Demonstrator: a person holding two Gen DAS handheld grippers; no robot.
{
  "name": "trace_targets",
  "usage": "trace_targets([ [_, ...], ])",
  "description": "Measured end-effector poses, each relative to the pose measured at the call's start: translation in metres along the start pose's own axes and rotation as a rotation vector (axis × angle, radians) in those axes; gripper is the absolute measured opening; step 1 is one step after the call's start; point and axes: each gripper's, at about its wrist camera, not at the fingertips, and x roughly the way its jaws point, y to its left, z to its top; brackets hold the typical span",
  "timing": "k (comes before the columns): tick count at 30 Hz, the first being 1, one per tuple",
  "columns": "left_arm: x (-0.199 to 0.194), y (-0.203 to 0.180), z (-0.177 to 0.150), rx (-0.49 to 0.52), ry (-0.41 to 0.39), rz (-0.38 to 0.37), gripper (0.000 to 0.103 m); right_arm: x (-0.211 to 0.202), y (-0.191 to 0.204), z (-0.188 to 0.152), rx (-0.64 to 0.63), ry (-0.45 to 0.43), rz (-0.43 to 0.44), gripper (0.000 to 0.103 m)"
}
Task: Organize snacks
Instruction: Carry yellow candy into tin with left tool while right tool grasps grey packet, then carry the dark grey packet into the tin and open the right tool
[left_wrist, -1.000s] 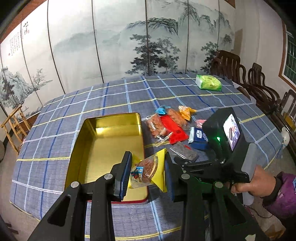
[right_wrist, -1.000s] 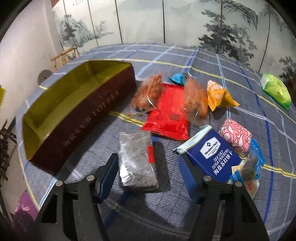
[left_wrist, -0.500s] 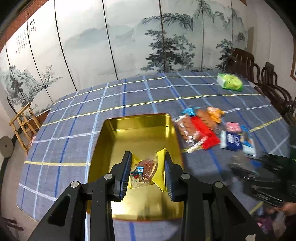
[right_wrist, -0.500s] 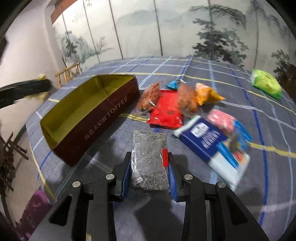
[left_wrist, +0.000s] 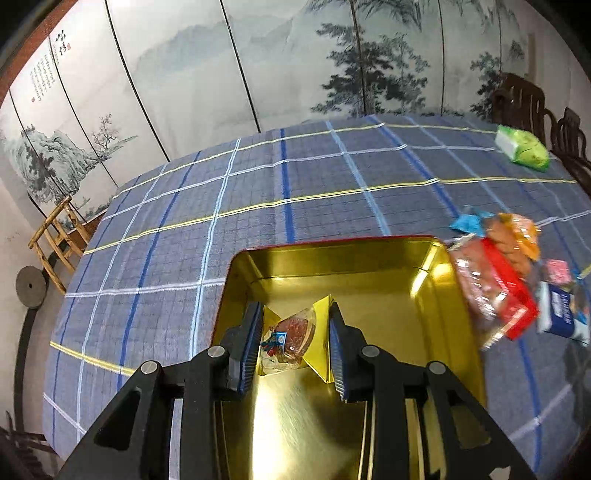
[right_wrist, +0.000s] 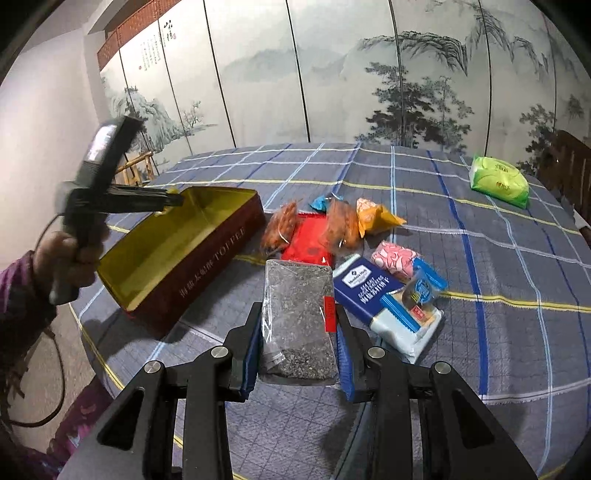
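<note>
Painted screens stand behind a bench (right_wrist: 461, 369) under a blue checked cloth, with a gold-lined tin (right_wrist: 207, 258) as landmark. Left tool (left_wrist: 295, 343) hangs over the open tin (left_wrist: 369, 280), clamped on a yellow snack packet (left_wrist: 291, 339). Right tool (right_wrist: 297, 343), just right of the tin, has just closed on a grey speckled packet (right_wrist: 297, 314) held off the cloth. Beyond it, right of the tin, lie a red packet (right_wrist: 308, 242), a blue cracker pack (right_wrist: 365, 286) and more snacks; a green pack (right_wrist: 498, 181) sits well apart
</note>
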Motion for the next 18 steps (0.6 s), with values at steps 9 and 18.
trace_targets([
  [9, 0.030, 0.011, 0.016, 0.010, 0.025, 0.036, 0.031, 0.007, 0.004, 0.006, 0.007, 0.009, 0.003, 0.036],
  [18, 0.034, 0.009, 0.021, 0.026, 0.017, 0.063, 0.030, 0.009, 0.010, 0.008, 0.004, 0.013, 0.011, 0.036],
])
